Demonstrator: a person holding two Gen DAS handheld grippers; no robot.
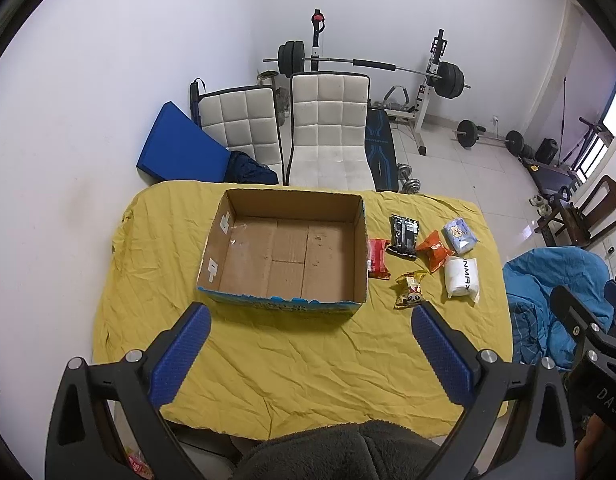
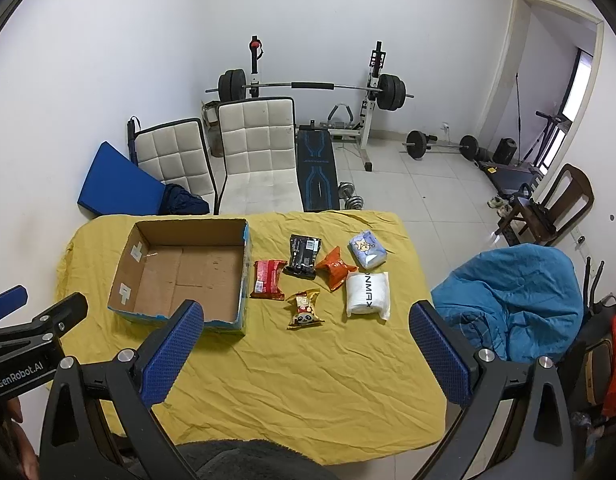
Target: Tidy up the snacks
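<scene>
Both grippers, left gripper (image 1: 309, 360) and right gripper (image 2: 306, 356), hover wide open and empty; I'd take the panda packet (image 2: 304, 309) first, pinching across its middle, then drop it into the empty cardboard box (image 2: 128, 264).

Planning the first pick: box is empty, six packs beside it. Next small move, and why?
Probably lower the open right tongs toward the yellow panda pack: it lies nearest them, apart from the other packs, and the box is empty.

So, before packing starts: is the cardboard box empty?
Empty: the cardboard box shows only bare floor; all snack packs lie outside beside it.
</scene>
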